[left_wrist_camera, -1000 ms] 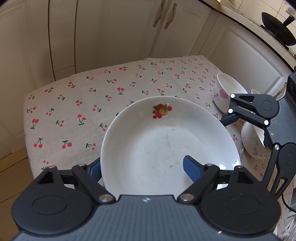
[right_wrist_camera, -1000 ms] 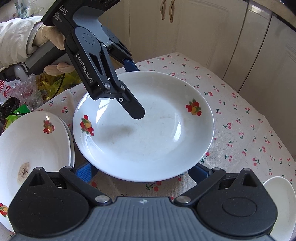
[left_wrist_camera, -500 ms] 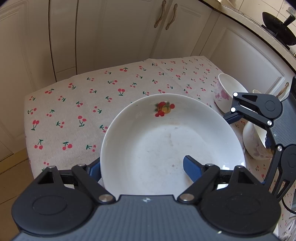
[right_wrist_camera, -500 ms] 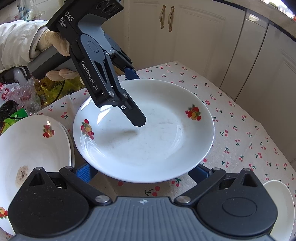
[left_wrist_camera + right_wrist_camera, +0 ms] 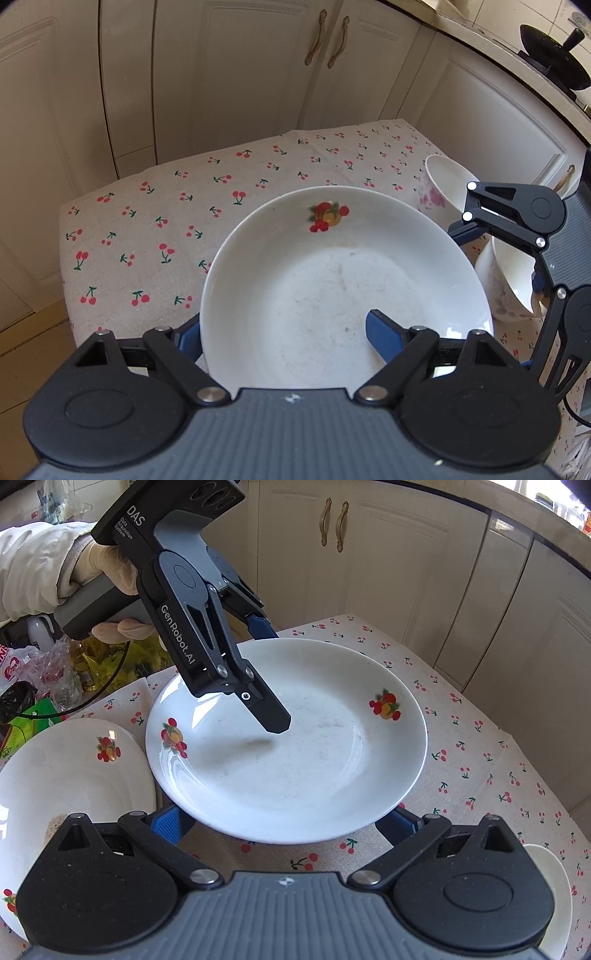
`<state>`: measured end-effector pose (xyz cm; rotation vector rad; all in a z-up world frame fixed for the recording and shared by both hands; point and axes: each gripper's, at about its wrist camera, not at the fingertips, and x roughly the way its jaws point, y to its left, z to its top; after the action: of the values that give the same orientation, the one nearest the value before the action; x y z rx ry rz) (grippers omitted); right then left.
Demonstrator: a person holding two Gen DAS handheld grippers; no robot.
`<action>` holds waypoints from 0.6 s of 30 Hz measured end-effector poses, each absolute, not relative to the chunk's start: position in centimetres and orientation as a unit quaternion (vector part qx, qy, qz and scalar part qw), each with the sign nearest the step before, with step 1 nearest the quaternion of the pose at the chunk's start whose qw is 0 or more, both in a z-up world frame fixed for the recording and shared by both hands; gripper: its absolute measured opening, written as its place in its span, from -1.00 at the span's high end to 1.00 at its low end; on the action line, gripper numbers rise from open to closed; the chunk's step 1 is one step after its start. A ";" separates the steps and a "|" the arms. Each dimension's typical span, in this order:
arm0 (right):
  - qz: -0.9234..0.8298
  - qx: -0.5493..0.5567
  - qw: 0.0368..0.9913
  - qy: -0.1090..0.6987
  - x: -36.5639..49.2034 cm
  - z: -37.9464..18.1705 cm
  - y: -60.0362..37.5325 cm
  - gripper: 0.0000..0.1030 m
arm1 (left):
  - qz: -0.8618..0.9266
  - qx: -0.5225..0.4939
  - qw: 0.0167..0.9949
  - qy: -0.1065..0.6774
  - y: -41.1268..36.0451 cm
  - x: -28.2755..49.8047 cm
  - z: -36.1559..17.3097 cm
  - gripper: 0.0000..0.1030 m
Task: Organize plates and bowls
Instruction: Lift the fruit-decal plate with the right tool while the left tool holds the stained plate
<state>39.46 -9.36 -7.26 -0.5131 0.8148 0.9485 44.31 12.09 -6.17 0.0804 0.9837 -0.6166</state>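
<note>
The left gripper (image 5: 271,679) pinches the plate's (image 5: 295,753) left rim, one finger above, one below. The plate is white and shallow, with two fruit decals, and hangs over the cloth (image 5: 476,746) mid-tabletop. The right gripper's (image 5: 284,821) jaws are spread beneath its near rim. Another plate (image 5: 70,771) lies at the left edge; two bowls (image 5: 441,184) stand at the right edge.
</note>
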 end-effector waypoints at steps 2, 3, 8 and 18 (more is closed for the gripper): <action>0.438 -0.237 0.782 0.374 39.1 -6.7 -9.4 -1.00 | -0.290 0.040 0.838 0.461 12.1 43.9 -5.6 -0.69; 0.438 -0.237 0.783 0.372 38.9 -6.4 -9.5 -1.00 | -0.290 0.041 0.839 0.459 12.0 43.6 -5.2 -0.69; 0.436 -0.236 0.789 0.363 37.3 -4.6 -9.8 -1.00 | -0.288 0.048 0.844 0.450 11.8 41.9 -3.4 -0.69; 0.433 -0.226 0.800 0.348 32.4 -1.7 -10.4 -1.00 | -0.283 0.059 0.854 0.433 11.2 36.6 0.0 -0.69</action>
<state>32.43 -10.35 -1.73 -0.4857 0.7476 0.9295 36.62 11.22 0.04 0.1242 0.9113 -0.5951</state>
